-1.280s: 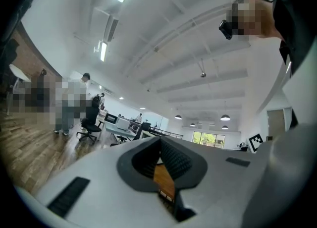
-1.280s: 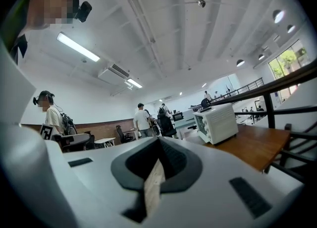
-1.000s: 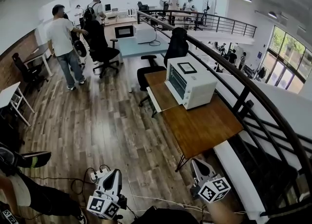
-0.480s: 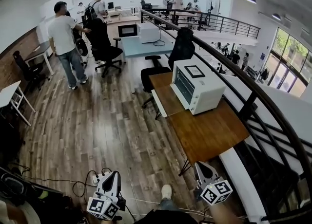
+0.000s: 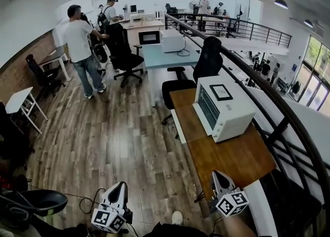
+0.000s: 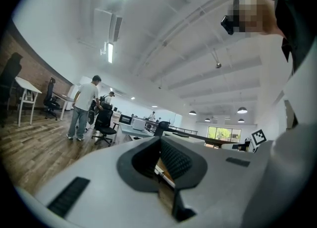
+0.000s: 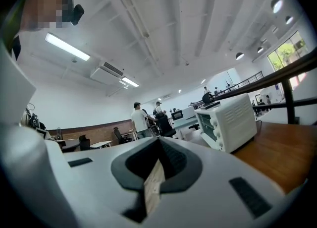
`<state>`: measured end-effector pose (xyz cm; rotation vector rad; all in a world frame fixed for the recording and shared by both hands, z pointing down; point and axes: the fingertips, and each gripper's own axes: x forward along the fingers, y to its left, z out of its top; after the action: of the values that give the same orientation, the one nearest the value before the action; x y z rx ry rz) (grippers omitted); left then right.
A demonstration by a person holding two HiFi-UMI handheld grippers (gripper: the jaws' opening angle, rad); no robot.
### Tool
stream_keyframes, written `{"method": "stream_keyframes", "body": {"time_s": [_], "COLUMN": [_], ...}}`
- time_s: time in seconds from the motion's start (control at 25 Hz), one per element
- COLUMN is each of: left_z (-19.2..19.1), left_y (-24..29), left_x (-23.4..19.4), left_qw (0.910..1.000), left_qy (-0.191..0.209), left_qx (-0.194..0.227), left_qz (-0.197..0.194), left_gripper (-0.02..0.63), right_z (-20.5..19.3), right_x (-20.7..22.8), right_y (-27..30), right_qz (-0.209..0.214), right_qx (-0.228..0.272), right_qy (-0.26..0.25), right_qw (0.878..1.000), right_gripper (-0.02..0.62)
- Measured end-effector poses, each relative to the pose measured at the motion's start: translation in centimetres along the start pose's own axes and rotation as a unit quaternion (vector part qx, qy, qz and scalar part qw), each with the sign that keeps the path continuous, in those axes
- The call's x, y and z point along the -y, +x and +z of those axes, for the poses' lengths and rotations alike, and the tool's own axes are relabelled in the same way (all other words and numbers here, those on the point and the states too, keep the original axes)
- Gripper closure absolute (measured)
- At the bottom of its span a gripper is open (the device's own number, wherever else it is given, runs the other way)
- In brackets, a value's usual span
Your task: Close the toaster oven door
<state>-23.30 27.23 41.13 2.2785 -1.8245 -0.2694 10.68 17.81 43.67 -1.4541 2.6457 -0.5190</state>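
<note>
Toaster oven [image 5: 225, 108] well ahead of right gripper [image 5: 216, 175]

I stand closer to the wooden table [image 5: 242, 158] now, and the toaster oven [image 5: 224, 108] shows larger. My right gripper [image 5: 216, 175] seems to hang over its near corner.

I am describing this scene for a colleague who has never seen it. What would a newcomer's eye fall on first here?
First comes the white toaster oven on the long wooden table at the right, beside the black railing. Next is a person in a white shirt standing on the plank floor at the upper left. At the bottom edge, the left gripper and right gripper point forward, both shut and empty.
</note>
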Motion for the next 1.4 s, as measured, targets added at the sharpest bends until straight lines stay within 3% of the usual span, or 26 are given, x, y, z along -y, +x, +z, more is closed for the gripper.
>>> {"method": "stream_keyframes", "body": {"time_s": [0.32, 0.72, 1.12, 1.4], "left_z": [-1.1, -2.7, -5.0, -5.5], "left_y": [7.0, 12.8, 20.4, 27.0], "left_x": [0.6, 2.2, 0.4, -4.8], "left_qw": [0.9996, 0.9992, 0.9969, 0.9944], "left_qy": [0.011, 0.012, 0.006, -0.002], "left_qx": [-0.006, -0.037, -0.068, -0.086], "left_qz": [0.025, 0.009, -0.039, -0.062], "left_gripper": [0.597, 0.597, 0.595, 0.595], "right_z": [0.8, 1.4, 1.4, 1.2], "right_x": [6.1, 8.1, 11.2, 12.0], "right_y": [4.2, 6.6, 10.0, 16.3], "right_qz": [0.012, 0.024, -0.020, -0.051], "right_qx": [-0.006, -0.007, 0.004, 0.003], "right_qy": [0.010, 0.003, 0.032, 0.029], "right_qw": [1.000, 1.000, 0.999, 0.998], "right_gripper": [0.598, 0.598, 0.598, 0.598]}}
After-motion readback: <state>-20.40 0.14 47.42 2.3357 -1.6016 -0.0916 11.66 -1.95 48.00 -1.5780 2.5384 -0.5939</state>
